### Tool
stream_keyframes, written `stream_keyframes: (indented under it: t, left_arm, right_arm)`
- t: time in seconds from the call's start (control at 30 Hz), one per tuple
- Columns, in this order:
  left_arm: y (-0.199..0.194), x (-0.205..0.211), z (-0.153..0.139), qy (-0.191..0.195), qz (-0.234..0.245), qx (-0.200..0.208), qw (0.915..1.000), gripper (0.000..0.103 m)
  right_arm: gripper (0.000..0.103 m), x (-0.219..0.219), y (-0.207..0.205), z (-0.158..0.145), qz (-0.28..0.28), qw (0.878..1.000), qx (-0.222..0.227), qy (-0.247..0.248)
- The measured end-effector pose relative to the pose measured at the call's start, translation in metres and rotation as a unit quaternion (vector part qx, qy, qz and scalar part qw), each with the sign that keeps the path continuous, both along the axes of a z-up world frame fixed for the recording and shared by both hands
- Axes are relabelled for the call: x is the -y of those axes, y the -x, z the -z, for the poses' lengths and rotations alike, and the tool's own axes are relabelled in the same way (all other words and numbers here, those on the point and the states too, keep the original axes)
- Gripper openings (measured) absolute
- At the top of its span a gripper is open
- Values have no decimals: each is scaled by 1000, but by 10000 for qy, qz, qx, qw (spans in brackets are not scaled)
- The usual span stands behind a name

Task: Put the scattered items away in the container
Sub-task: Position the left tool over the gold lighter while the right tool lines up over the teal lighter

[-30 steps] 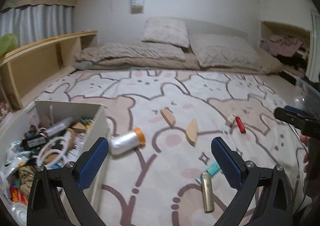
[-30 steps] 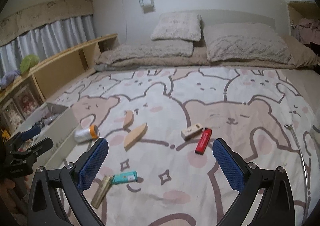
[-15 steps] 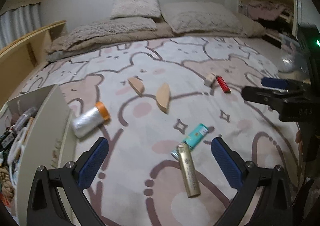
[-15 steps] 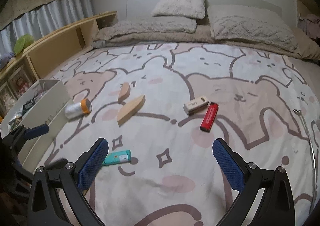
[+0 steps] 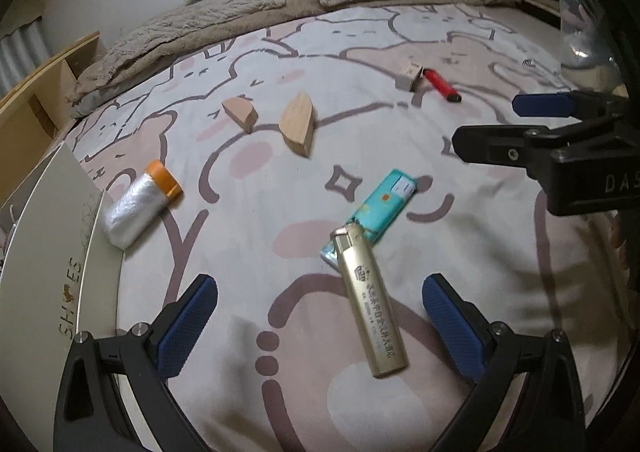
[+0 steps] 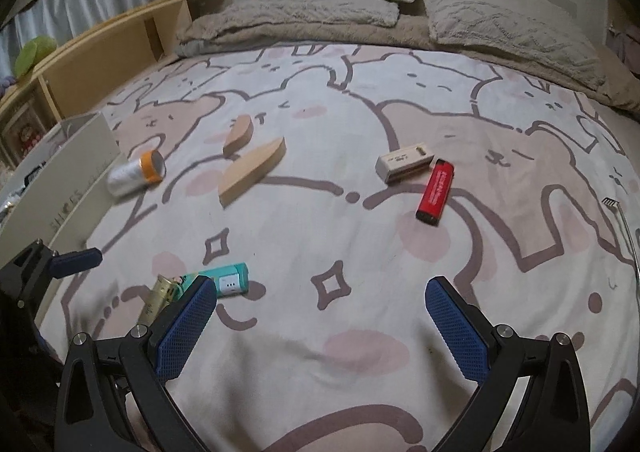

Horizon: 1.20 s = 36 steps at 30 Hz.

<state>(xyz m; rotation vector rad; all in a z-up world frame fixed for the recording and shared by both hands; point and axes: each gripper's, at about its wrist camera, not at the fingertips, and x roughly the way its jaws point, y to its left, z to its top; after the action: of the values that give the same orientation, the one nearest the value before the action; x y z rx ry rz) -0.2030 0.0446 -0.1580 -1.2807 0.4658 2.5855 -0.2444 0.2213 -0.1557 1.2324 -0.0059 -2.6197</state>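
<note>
Left gripper point(image 5: 320, 326) is hanging spread wide, empty, over gold lighter point(image 5: 370, 302) overlapping teal packet point(image 5: 380, 209). Right gripper point(image 6: 322, 326) is likewise gaping, empty. Shoe box point(image 5: 70, 252) is sitting left, beside plastic roll point(image 5: 138, 207); wooden blocks point(image 5: 298, 123), red lighter point(image 6: 435, 191) are lying beyond.

Box point(image 5: 70, 292) wall — "SHOES"; right gripper point(image 5: 532, 119) body — "DAS".

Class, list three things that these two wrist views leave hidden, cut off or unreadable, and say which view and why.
1. Box contents: in both views only the outer wall of the white box shows; the frame's left edge cuts off its inside.
2. Gold lighter: in the right wrist view its lower end is hidden behind the right gripper.
3. Small cream box: its print is too small to read.
</note>
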Motion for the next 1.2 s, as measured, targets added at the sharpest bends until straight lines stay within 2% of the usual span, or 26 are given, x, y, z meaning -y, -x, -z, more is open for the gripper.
stream_keyframes:
  t: [0.13,0.27,0.53,0.77,0.97,1.13,1.2]
  left_arm:
    - [6,2,10,159,-82,96,9998,103]
    - [11,10,13,45,-195,181,9996,103]
    - [14,29,10,266,-501,73,9984,103]
    - [16,42,7,723,-740,-109,9946,103]
    - [6,44,2,1436,-574,-362,9873,103]
    - [3,50,-3,1322,-410,-236,9901,103]
    - [4,51,0,1443,-427,-203,9884,103]
  right_arm:
    - [103,6,1,6,-82,9999,78,-101]
    - [103,15,0,12,-245,9991,123,-317]
    - [103,38,-5,20,-663,9951,125,-723]
    - [103,57,-7,21,-961,9926,167,-729]
    - [103,73,-6,23,-1221,9901,191,-665]
    - [103,83,2,29,-1334,9890,314,-550]
    - [103,88,4,31,-1364,9886,364,-521]
